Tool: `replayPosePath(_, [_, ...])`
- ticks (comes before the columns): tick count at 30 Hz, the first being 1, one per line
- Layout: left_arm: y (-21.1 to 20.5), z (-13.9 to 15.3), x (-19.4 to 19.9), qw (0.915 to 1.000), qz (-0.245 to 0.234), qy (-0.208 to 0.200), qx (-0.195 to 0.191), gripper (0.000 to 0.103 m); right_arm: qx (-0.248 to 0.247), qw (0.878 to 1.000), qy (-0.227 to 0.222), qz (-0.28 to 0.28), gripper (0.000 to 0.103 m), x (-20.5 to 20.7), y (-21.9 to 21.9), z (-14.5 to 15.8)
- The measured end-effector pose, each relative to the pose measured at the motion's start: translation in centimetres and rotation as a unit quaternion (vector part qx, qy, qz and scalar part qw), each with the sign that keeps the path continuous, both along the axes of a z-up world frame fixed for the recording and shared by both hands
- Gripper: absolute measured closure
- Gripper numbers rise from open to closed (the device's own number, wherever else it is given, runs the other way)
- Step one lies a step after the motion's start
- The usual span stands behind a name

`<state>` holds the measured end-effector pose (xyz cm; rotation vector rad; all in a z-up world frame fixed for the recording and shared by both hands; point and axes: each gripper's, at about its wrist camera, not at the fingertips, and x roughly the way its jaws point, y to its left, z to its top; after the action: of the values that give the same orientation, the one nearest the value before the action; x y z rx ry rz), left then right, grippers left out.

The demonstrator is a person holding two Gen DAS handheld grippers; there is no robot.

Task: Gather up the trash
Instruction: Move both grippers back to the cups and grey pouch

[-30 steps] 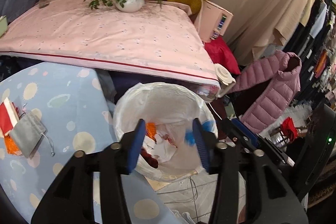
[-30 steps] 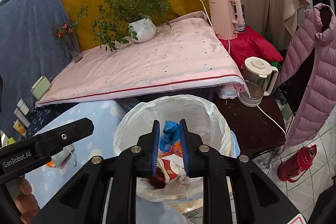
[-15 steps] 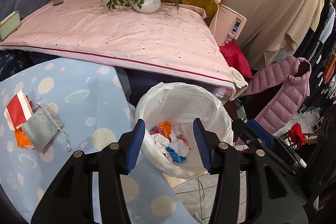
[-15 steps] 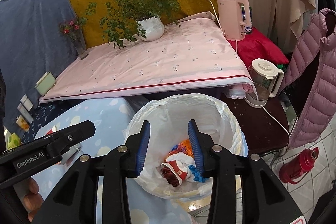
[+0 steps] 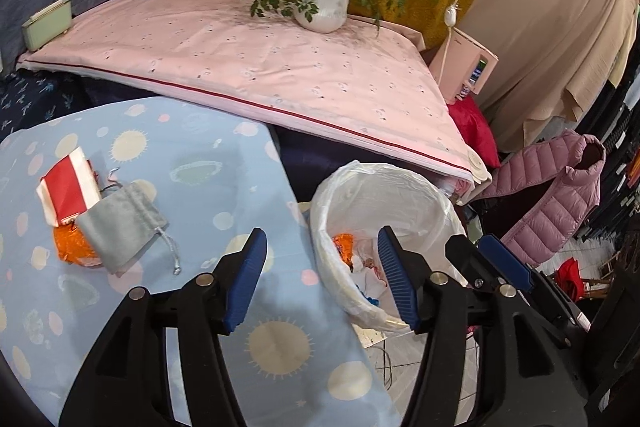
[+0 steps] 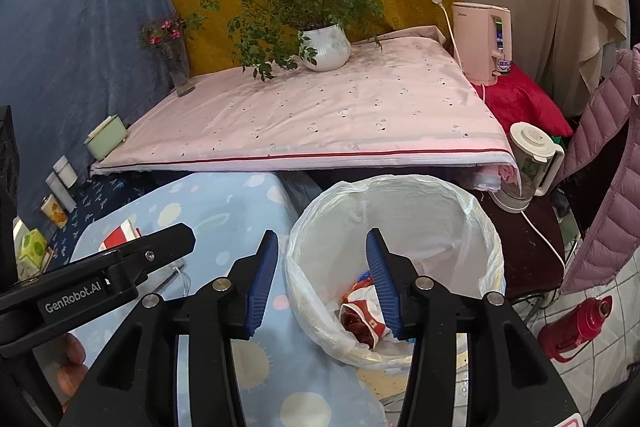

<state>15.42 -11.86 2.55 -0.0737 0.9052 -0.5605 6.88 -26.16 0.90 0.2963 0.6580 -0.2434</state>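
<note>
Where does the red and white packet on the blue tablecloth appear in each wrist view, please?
Left wrist: the red and white packet lies at far left, partly under a grey pouch.
Right wrist: only its corner shows at left, behind the left gripper.
Shared landmark: the white-lined bin, right of the packet in both.

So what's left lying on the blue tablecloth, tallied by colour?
Red and white packet: 1
Grey drawstring pouch: 1
Orange wrapper: 1
Total: 3, in one overlapping pile on the blue tablecloth; anything under the pouch is hidden.
</note>
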Motion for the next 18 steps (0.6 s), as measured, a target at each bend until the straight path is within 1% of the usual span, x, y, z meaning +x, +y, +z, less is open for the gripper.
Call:
replayPosePath(11, [5.0, -0.8, 1.3, 0.9989, 0.046, 0.012, -0.007, 0.048, -0.008, 0.999, 0.01, 0.038, 0.057, 1.8, 4.3, -0.2])
replayPosePath(18, [8.9, -1.9, 2.1, 0.9965, 0.081, 0.019, -0.005, 0.048, -0.014, 0.998, 0.019, 0.063, 0.057, 3.1, 7.3, -0.5])
